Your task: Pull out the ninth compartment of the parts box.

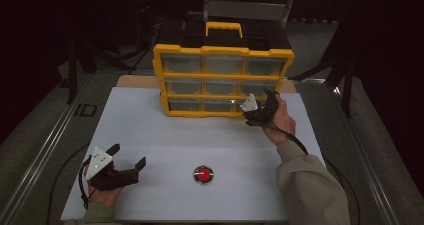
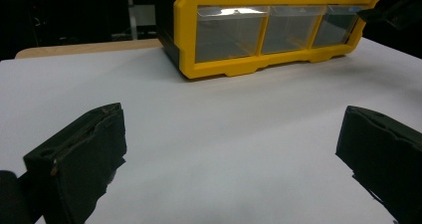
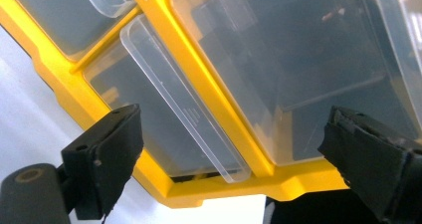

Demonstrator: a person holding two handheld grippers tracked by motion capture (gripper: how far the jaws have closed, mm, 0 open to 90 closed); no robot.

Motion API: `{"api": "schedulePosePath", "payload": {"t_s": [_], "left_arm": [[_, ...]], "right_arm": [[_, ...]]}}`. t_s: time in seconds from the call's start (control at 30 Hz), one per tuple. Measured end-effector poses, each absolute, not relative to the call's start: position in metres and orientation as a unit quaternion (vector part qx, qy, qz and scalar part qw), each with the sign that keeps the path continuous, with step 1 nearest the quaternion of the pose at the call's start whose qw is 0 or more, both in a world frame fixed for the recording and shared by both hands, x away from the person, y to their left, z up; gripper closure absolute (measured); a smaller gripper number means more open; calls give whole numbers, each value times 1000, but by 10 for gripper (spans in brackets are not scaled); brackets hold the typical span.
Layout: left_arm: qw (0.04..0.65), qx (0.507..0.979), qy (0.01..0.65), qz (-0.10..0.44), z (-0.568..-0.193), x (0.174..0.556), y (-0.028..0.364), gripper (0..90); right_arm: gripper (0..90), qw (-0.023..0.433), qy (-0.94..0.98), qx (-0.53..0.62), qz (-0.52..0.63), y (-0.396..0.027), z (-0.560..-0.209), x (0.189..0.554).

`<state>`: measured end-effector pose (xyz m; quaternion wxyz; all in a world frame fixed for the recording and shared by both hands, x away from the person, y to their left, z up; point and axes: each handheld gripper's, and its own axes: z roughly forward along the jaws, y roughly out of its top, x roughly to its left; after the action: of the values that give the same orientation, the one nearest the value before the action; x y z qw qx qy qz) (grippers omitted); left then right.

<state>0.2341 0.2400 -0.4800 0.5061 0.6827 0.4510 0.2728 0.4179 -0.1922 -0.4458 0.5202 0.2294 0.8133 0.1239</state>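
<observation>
Fingers of the right gripper [image 1: 264,103] are spread wide — in its own view they frame the clear drawers at the lower right corner of the yellow cabinet [image 1: 223,77], holding nothing. From above, the right hand [image 1: 281,119] reaches forward from its sleeve [image 1: 310,185], wrist raised, with the gripper close against the bottom-right drawer [image 3: 169,119]; whether a fingertip touches the frame I cannot tell. That drawer sits shut in its slot, as do its neighbours.

Left hand [image 1: 102,195] rests low at the near left of the white counter [image 1: 165,140], well apart from the cabinet. The left gripper [image 1: 128,156] points right and a little forward — its fingers [image 2: 82,157] also spread wide, with bare counter between them.

A red button [image 1: 203,174] lies on the counter near the front edge, between the two hands.
</observation>
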Motion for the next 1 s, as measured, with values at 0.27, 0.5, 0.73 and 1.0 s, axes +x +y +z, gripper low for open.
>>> {"api": "schedulePosePath", "payload": {"t_s": [0.27,0.5,0.73,1.0], "left_arm": [[507,682,451,272,-480,234,240,0],[506,683,451,272,-480,234,240,0],[506,684,450,272,-480,234,239,1],[505,684,450,272,-480,234,240,0]], "right_arm": [[96,536,815,199,93,-190,-455,417],[109,553,811,175,69,-191,-459,415],[131,565,810,150,49,-194,-460,415],[171,581,807,101,15,-194,-468,413]]}}
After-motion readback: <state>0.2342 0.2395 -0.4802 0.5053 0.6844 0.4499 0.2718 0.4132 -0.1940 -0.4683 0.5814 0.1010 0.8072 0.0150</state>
